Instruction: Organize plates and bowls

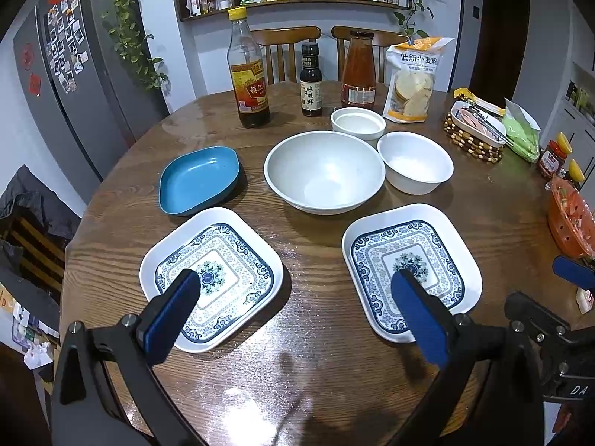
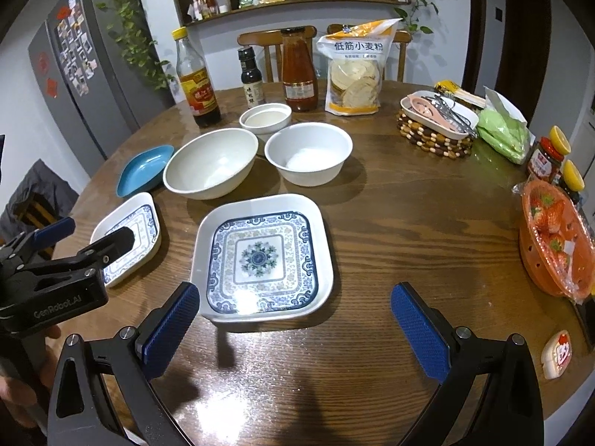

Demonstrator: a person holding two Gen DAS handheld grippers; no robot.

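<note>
Two square blue-patterned plates lie at the table's near side: the left plate [image 1: 212, 278] [image 2: 128, 238] and the right plate [image 1: 409, 271] [image 2: 262, 256]. Behind them sit a blue dish [image 1: 199, 180] [image 2: 145, 169], a large white bowl [image 1: 323, 171] [image 2: 210, 161], a smaller white bowl [image 1: 414, 161] [image 2: 308, 152] and a small white bowl [image 1: 357, 120] [image 2: 266, 117]. My left gripper [image 1: 297, 286] [image 2: 91, 238] is open and empty above the gap between the plates. My right gripper [image 2: 295, 303] is open and empty at the right plate's near edge.
Three sauce bottles [image 1: 249, 70] and a flour bag [image 1: 412, 78] stand at the back. A utensil tray on a beaded mat [image 2: 438, 122], a green bag [image 2: 502, 135], jars [image 2: 546, 156] and an orange strawberry basket [image 2: 557, 238] line the right side. Wooden table [image 2: 409, 223].
</note>
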